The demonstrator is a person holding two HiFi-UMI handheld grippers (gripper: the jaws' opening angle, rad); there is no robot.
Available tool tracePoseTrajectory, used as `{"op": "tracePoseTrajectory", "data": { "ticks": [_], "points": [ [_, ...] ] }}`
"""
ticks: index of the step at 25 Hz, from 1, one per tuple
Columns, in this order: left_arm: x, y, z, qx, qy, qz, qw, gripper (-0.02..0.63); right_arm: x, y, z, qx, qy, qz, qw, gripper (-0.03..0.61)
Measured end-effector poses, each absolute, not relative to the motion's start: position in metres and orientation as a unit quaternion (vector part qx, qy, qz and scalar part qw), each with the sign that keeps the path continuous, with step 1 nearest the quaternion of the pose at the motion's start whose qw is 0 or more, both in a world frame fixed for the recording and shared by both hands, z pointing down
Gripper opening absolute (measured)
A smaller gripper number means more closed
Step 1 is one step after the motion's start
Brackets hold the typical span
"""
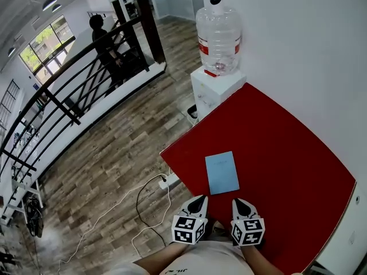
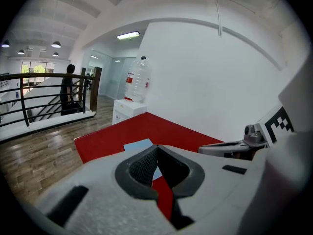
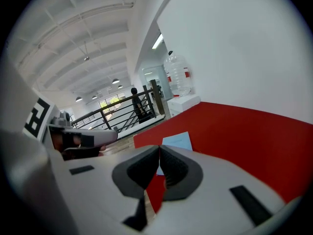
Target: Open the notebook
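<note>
While both tongs hover at the near edge of the red table (image 1: 298,153), the notebook (image 1: 222,172) lies flat and closed on it, light blue cover up, toward the table's near-left part.

Left gripper (image 1: 199,200): jaws together, tips meeting, nothing between the pads; only red tabletop and a sliver of the blue cover show through the gap behind the tips. It points toward the notebook's near-left corner, close to it but not touching.

Right gripper (image 1: 240,202): jaws fully together, nothing held. It sits just right of the notebook's near edge, also clear of it. The two grippers are side by side, near each other, tips angled down at the table.

Surroundings: a white water dispenser (image 1: 215,90) with a clear bottle (image 1: 218,36) on top stands against the white wall at the table's far-left corner. A white cable (image 1: 150,183) trails over the wood floor to the left. Further left, a person (image 1: 106,44) stands behind a dark railing (image 1: 69,99).
</note>
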State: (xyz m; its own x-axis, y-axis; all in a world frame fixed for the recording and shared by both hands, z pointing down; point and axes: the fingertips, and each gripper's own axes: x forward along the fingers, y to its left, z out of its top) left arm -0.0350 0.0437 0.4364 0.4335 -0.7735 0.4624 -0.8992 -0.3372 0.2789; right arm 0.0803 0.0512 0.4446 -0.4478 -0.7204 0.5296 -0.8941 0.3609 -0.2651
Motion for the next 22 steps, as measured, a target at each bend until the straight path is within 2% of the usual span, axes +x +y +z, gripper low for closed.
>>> {"op": "tracePoseTrajectory", "data": {
  "ticks": [9,15,17,22],
  "points": [
    [-0.036,0.019,0.453,0.815,-0.502,0.138,0.255,0.006,0.085,0.023,0.469,0.520,-0.788,0.275,0.183,0.008],
    [-0.032,0.003,0.481,0.815,-0.491,0.153,0.268,0.006,0.094,0.005,0.522,0.513,-0.777,0.306,0.200,0.009],
    [-0.031,0.002,0.489,0.813,-0.490,0.155,0.273,0.006,0.098,0.002,0.543,0.507,-0.772,0.322,0.206,0.067],
    [-0.024,0.004,0.507,0.810,-0.486,0.163,0.286,0.006,0.115,-0.006,0.581,0.515,-0.751,0.345,0.227,0.087]
  ]
}}
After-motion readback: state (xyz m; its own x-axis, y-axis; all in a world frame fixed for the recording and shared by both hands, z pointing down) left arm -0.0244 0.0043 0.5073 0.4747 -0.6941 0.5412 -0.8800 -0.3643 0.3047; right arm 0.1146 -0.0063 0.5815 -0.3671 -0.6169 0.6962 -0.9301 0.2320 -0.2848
